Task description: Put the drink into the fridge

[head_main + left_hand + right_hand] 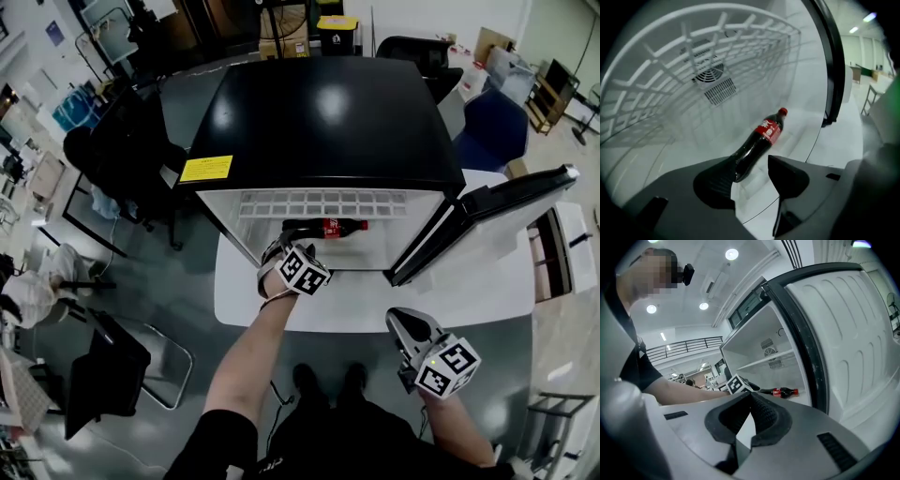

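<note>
Head view: one cola bottle [328, 227] lies in one fridge [328, 122]; left claw [752, 165] apart, right claw [750, 397] together.

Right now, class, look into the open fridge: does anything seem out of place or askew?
The cola bottle lies on its side on the floor of the fridge rather than standing upright, with its cap pointing toward the open door. Nothing looks spilled or damaged.

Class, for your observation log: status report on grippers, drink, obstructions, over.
Left gripper open, gripping nothing. Right gripper shut, empty. Bottle lying on fridge floor. Door open, nothing blocking.
</note>
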The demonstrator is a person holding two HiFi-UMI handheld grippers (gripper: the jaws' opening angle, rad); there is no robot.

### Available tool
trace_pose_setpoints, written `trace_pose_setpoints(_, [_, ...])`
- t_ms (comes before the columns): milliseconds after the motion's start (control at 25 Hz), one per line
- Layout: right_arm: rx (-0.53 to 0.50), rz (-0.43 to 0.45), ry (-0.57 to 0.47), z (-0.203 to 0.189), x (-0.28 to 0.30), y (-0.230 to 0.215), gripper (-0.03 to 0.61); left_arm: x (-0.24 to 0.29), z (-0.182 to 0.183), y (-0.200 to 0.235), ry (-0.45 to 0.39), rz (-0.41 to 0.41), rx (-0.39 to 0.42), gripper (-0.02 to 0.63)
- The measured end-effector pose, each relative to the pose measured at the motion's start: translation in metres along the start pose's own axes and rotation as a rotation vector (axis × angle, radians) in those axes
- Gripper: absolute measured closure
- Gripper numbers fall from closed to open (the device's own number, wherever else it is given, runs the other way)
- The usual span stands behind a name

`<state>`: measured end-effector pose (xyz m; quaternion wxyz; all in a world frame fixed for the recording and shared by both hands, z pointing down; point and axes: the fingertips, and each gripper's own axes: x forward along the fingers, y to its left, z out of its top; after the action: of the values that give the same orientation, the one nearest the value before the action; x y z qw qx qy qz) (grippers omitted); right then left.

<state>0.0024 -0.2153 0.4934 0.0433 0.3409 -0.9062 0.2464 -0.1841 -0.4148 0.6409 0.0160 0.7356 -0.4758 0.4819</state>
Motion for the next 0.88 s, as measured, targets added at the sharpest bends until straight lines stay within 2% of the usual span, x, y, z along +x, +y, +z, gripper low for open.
trace_pose_setpoints(120, [-0.006, 0.020, 0.008, -0.002, 0.005, 0.007, 0.565, 0.016, -0.011, -0.006, 0.065, 0.016, 0.138, 0.410])
trace_pose_setpoints(200, [-0.002, 0.022, 0.019, -0.008, 0.007, 0.006, 0.565, 0.025, -0.013, -0.002, 0.074, 0.037, 0.174, 0.469])
trace_pose_setpoints(280, [0.007, 0.018, 0.033, -0.014, 0.006, 0.003, 0.565, 0.031, -0.011, 0.006, 0.078, 0.052, 0.175, 0.480])
trace_pose_setpoints(400, [0.020, 0.007, 0.039, -0.018, 0.004, -0.004, 0.565, 0.031, -0.001, 0.019, 0.060, 0.063, 0.131, 0.480])
trace_pose_setpoints(560, [0.017, -0.002, 0.011, -0.007, -0.003, -0.006, 0.565, 0.004, 0.013, 0.013, -0.016, 0.041, 0.078, 0.480])
trace_pose_setpoints(880, [-0.041, 0.037, -0.089, 0.044, -0.009, 0.019, 0.565, -0.120, 0.035, 0.002, -0.263, -0.026, -0.161, 0.485])
